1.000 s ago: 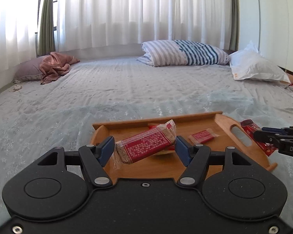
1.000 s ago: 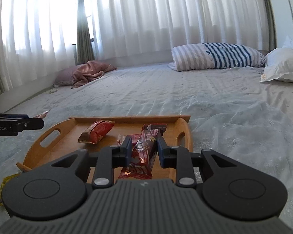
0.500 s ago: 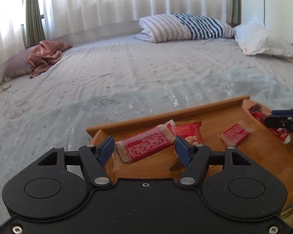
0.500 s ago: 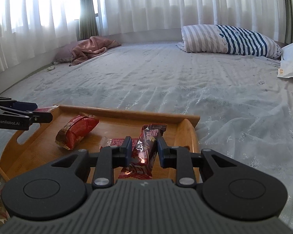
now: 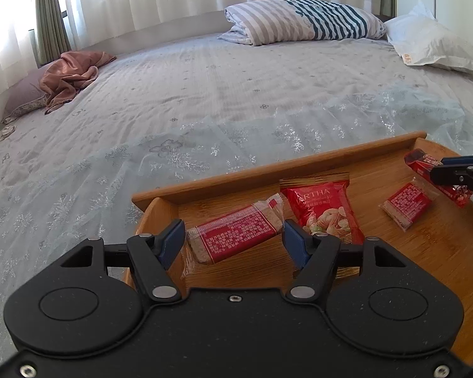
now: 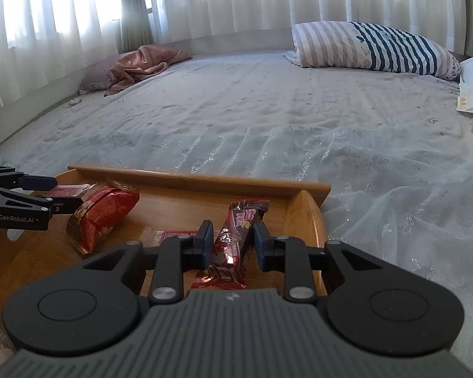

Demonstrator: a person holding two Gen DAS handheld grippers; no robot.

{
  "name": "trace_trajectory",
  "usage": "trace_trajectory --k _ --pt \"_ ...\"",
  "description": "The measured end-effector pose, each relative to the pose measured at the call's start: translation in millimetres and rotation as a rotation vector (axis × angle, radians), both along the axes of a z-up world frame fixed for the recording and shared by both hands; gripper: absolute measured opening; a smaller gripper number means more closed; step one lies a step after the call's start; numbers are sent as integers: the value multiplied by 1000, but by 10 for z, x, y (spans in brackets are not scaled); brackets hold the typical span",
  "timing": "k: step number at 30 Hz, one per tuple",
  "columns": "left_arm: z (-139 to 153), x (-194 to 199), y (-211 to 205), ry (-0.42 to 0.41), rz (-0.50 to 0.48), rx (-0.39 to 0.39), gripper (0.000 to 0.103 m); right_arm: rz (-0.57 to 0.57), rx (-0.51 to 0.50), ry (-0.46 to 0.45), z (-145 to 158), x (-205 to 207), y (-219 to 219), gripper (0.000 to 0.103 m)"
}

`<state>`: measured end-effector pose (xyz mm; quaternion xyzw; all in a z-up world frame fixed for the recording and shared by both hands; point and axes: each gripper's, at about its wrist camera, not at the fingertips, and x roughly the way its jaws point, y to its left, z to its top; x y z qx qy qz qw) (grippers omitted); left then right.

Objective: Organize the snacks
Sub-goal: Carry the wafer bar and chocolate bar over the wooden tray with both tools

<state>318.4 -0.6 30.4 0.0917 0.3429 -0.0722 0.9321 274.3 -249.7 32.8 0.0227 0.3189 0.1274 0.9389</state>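
Over the wooden tray (image 5: 315, 163) on the bed (image 5: 236, 94), the left gripper (image 5: 233, 239) squeezes a long red cracker pack (image 5: 236, 233) at both ends, and the right gripper (image 6: 231, 242) pinches a dark red candy bar (image 6: 236, 239), near a red snack bag (image 5: 321, 211).

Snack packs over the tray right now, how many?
4. A long biscuit bar between the left gripper's fingers, a red bag mid-tray, a small biscuit pack beyond it, a dark red bar in the right gripper. Others may be hidden.
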Motion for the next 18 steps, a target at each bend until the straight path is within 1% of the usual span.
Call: trace_trajectory --k 11,18 --pt "-119 101 32 19 14 -14 65 -42 55 27 -63 96 -112 32" --pt "-154 122 24 20 14 -16 66 -36 41 49 -95 127 -79 32"
